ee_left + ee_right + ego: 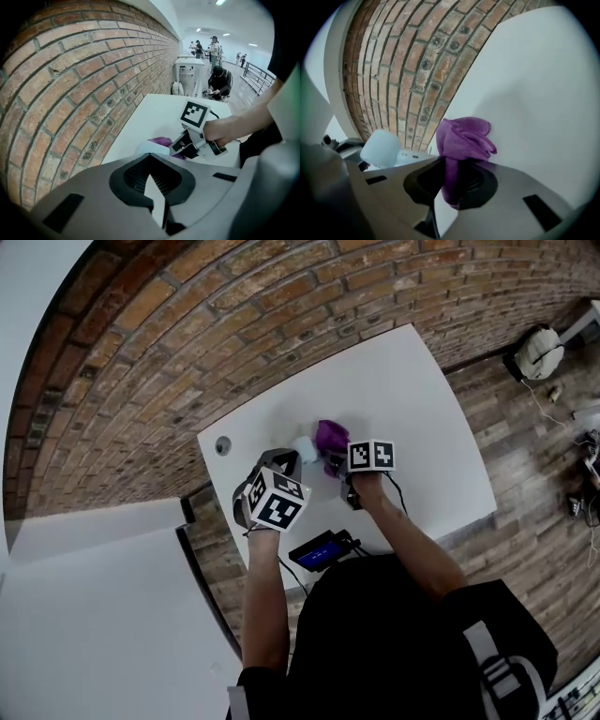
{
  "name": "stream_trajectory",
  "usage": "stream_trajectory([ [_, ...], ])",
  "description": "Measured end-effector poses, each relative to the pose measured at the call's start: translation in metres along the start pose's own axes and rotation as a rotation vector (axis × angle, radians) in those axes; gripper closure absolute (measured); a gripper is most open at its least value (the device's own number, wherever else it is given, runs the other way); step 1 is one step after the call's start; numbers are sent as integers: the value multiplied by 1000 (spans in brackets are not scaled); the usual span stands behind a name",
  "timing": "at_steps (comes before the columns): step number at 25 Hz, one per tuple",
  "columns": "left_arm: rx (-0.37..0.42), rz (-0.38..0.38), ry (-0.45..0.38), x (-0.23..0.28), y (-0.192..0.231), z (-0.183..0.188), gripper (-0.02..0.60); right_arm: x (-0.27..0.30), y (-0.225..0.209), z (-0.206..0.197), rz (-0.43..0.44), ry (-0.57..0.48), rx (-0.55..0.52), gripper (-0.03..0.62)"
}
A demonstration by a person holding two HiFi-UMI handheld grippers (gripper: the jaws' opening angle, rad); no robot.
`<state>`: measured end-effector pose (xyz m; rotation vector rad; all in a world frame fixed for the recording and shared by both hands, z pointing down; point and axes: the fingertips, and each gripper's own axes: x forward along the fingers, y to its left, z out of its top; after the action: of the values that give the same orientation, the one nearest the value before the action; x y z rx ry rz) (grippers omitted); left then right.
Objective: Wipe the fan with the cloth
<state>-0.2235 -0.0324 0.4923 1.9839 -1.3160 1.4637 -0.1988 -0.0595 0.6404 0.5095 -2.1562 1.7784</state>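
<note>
- A small pale fan [380, 147] is over a white table [412, 409], toward the side that meets a brick wall [84, 93]
- A purple cloth [465, 137] is bunched just beside the fan, on its right
- The right gripper [452, 180] pinches the cloth's lower fold between its jaws
- The left gripper [152, 180] has its jaws drawn close, with only a white sliver between them and the fan just past their tips; whether they grip it is unclear
</note>
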Motion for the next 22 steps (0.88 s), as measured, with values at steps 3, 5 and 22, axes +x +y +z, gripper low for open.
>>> stream_trajectory([
  [3,3,1,-3,0,0,0,589,-14,-3,-29,-24,95,-56,533],
  [5,-4,-2,-7,0,0,-1,589,-19,1,-20,-32,77,-101,533],
  [22,-33,-1,-38,0,0,-1,589,-17,-8,-37,-61,277,-264,533],
])
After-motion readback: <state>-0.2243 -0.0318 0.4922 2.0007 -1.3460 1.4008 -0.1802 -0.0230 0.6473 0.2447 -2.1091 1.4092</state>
